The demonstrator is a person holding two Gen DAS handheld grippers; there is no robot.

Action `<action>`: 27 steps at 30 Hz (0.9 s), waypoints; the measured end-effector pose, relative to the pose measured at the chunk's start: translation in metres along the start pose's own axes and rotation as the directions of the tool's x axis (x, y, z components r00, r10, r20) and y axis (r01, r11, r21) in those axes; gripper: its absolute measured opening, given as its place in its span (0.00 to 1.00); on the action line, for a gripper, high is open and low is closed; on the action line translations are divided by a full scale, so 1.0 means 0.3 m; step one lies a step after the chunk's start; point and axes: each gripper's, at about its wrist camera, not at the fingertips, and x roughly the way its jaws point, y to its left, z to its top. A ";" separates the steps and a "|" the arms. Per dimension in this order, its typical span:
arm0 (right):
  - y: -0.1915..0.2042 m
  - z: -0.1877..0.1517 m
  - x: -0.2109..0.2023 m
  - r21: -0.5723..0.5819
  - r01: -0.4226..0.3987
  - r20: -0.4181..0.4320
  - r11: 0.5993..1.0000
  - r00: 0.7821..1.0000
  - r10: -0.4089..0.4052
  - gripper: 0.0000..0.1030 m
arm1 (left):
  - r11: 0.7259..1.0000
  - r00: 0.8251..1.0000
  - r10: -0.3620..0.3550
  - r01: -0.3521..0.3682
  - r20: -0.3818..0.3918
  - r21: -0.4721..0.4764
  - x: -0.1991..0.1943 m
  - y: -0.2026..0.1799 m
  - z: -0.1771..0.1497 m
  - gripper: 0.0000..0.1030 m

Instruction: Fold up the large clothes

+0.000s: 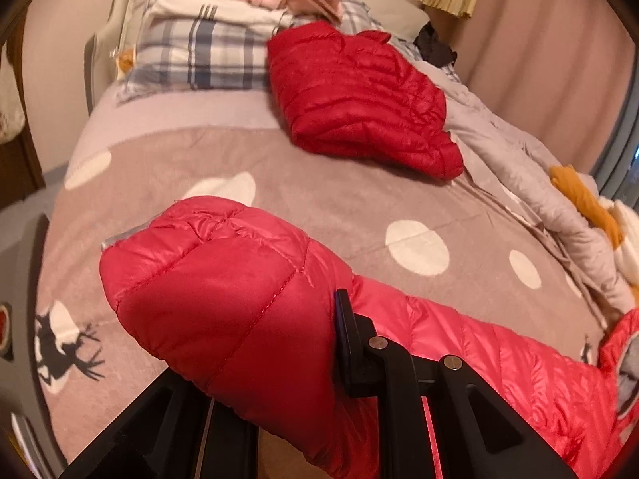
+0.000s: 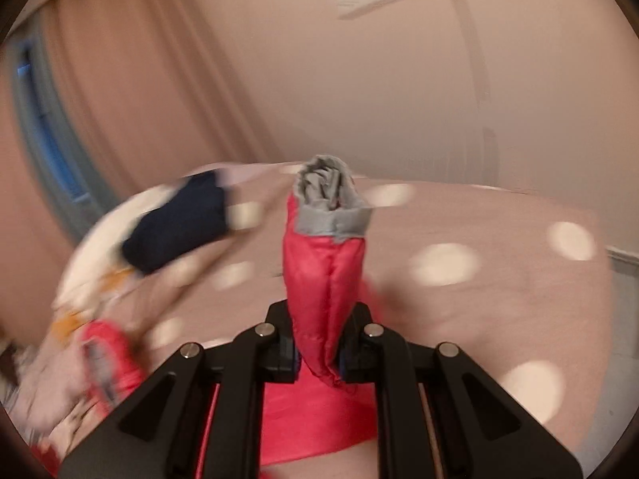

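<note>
One red jacket (image 1: 359, 99) lies folded on the bed (image 1: 319, 207); the pink jacket (image 1: 223, 291), clamped in both grippers' closed jaws, remains unfolded.

Two red puffer jackets (image 1: 247, 303) (image 1: 359, 99); one plaid pillow (image 1: 199, 56)

Bed surroundings beyond the folding work

A blue-and-white plaid pillow (image 1: 199, 56) lies at the headboard end of the mauve white-dotted fleece blanket (image 1: 319, 207), beside pink pleated curtains (image 1: 551, 52).
</note>
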 end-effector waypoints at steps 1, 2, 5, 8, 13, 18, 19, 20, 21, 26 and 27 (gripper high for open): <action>0.096 -0.030 -0.016 -0.045 -0.052 -0.018 0.998 0.999 0.051 0.13 | 1.000 1.000 -0.006 0.006 -0.004 -0.005 -0.001 0.004 0.001 0.16; 0.183 -0.061 -0.030 -0.088 -0.097 -0.039 0.991 0.995 0.094 0.13 | 1.000 1.000 -0.010 0.010 -0.001 -0.003 -0.003 0.003 0.001 0.16; 0.435 -0.193 -0.081 -0.204 -0.229 -0.108 0.952 0.972 0.211 0.13 | 0.999 1.000 -0.003 0.002 0.012 0.033 -0.008 -0.009 -0.006 0.16; 0.631 -0.337 -0.125 -0.315 -0.314 -0.163 0.895 0.947 0.275 0.13 | 0.999 1.000 0.003 -0.003 -0.009 0.047 0.005 -0.010 -0.010 0.16; 0.834 -0.552 -0.124 -0.337 -0.467 -0.360 0.817 0.866 0.347 0.16 | 1.000 0.999 -0.012 0.012 -0.042 0.008 0.017 0.006 -0.004 0.16; 0.919 -0.698 -0.110 -0.397 -0.505 -0.460 0.766 0.832 0.311 0.32 | 1.000 0.999 -0.007 0.007 -0.052 0.009 0.023 0.003 -0.002 0.16; 0.918 -0.708 -0.103 -0.388 -0.530 -0.484 0.754 0.813 0.322 0.40 | 1.000 0.998 -0.004 0.005 -0.055 0.013 0.024 0.001 -0.002 0.16; 0.912 -0.704 -0.101 -0.368 -0.551 -0.501 0.749 0.796 0.339 0.59 | 1.000 0.998 -0.003 0.004 -0.057 0.016 0.024 -0.001 -0.004 0.16; 0.907 -0.701 -0.105 -0.352 -0.558 -0.506 0.751 0.789 0.349 0.78 | 1.000 0.998 -0.003 0.004 -0.057 0.017 0.024 -0.001 -0.005 0.16; 0.842 -0.576 -0.116 -0.331 -0.518 -0.475 0.789 0.814 0.336 0.94 | 1.000 0.998 0.002 0.000 -0.063 0.025 0.023 -0.004 -0.009 0.16; 0.820 -0.540 -0.117 -0.340 -0.496 -0.451 0.799 0.832 0.324 0.95 | 1.000 0.998 0.002 -0.001 -0.066 0.023 0.023 -0.003 -0.009 0.16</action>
